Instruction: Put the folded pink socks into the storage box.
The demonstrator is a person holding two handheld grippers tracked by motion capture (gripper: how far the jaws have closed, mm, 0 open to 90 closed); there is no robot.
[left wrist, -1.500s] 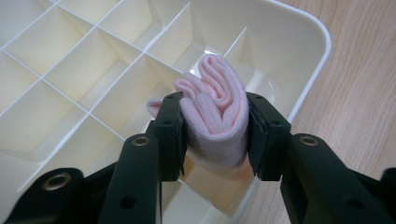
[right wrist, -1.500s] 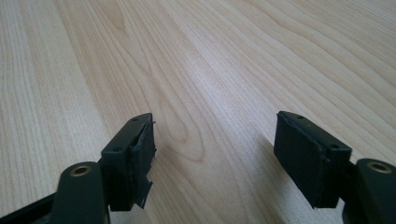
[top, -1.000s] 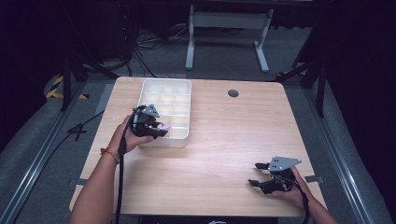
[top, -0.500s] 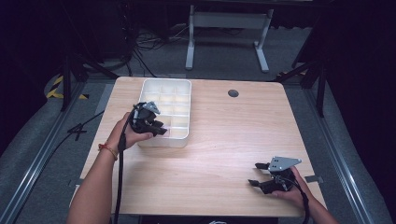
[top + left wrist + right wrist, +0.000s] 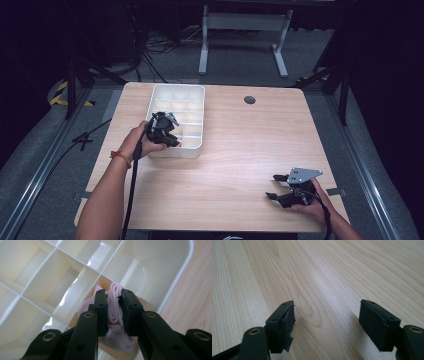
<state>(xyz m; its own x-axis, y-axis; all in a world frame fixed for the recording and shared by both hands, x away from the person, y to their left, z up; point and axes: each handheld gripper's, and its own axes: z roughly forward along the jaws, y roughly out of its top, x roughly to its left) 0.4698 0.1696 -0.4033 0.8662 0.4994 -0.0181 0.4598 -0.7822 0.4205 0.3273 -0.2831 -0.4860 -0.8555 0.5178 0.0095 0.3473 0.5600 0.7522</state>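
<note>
A white divided tray [image 5: 199,90] stands on the wooden table, left of centre. My left gripper [image 5: 171,139] reaches into its near compartments. In the left gripper view the left gripper [image 5: 114,300] is shut on a folded pink cloth [image 5: 115,312], held down inside a near cell of the tray [image 5: 172,287]. My right gripper [image 5: 276,187] rests near the table's front right edge, pointing left. In the right gripper view the right gripper [image 5: 327,315] stands open over bare wood with nothing between its fingers.
A round dark cable port [image 5: 249,100] sits in the table [image 5: 240,150] at the back. A cable [image 5: 131,190] trails from the left gripper along the forearm. Beyond the table are a white stand's legs [image 5: 240,30] and floor cables.
The left gripper has shifted slightly toward the tray's near cells and lowered. The right gripper has not moved.
</note>
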